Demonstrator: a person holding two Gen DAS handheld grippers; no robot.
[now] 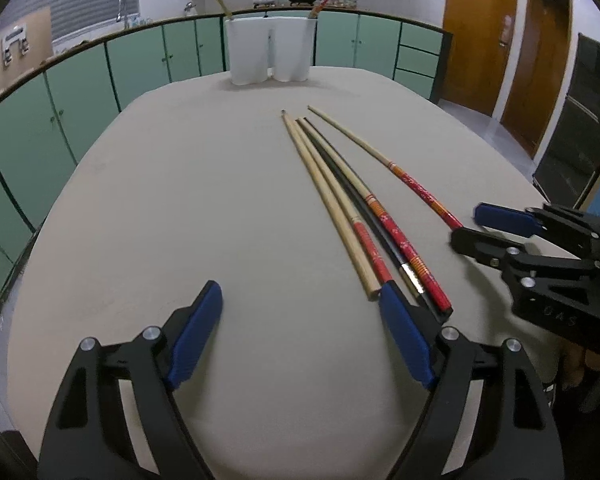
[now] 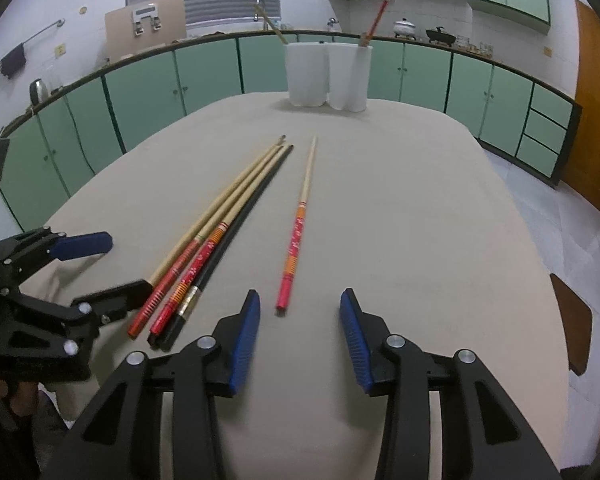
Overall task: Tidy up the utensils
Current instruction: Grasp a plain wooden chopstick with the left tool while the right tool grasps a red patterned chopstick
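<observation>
Left gripper [image 1: 300,332] wide open, empty; its right finger hides butt ends of chopstick bundle [image 1: 352,216]. Right gripper [image 2: 298,334] half open, empty; lone chopstick [image 2: 298,232] just ahead.

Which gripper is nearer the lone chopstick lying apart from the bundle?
Right. The right gripper is open just short of the lone chopstick, whose red end points into its gap. The left gripper sits beyond the bundle, farther off.
</observation>
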